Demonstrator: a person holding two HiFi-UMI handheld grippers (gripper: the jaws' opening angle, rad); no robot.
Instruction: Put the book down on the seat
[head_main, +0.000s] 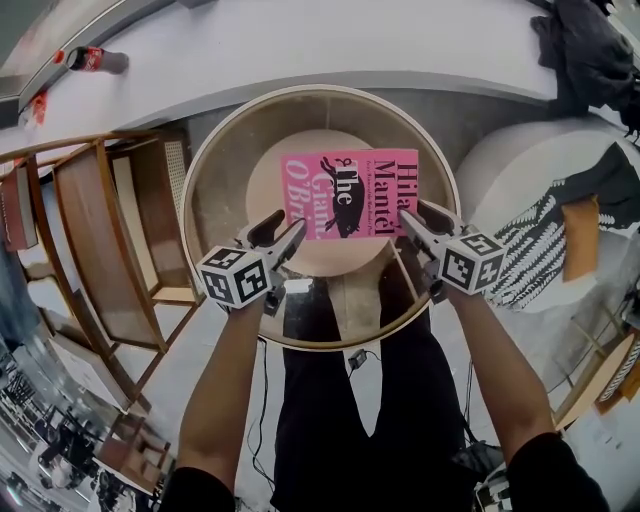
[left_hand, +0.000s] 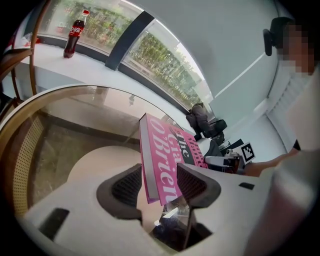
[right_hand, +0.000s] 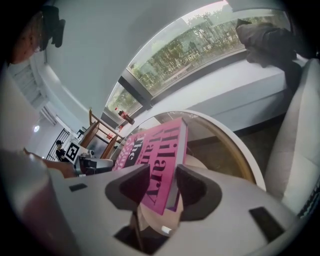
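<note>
A pink book (head_main: 350, 192) with black title print is held flat between both grippers over a round glass table (head_main: 215, 150). My left gripper (head_main: 285, 228) is shut on the book's left edge; in the left gripper view the book (left_hand: 165, 160) stands between the dark pads (left_hand: 127, 187). My right gripper (head_main: 412, 215) is shut on the right edge, and in the right gripper view the book (right_hand: 162, 155) sits between its jaws. A pale round upholstered seat (head_main: 500, 170) stands to the right of the table.
Wooden chairs (head_main: 100, 220) stand left of the table. A cola bottle (head_main: 97, 60) and dark clothing (head_main: 590, 50) lie on the white window ledge (head_main: 300, 40). A black-and-white patterned cloth (head_main: 540, 250) drapes over the pale seat's near side.
</note>
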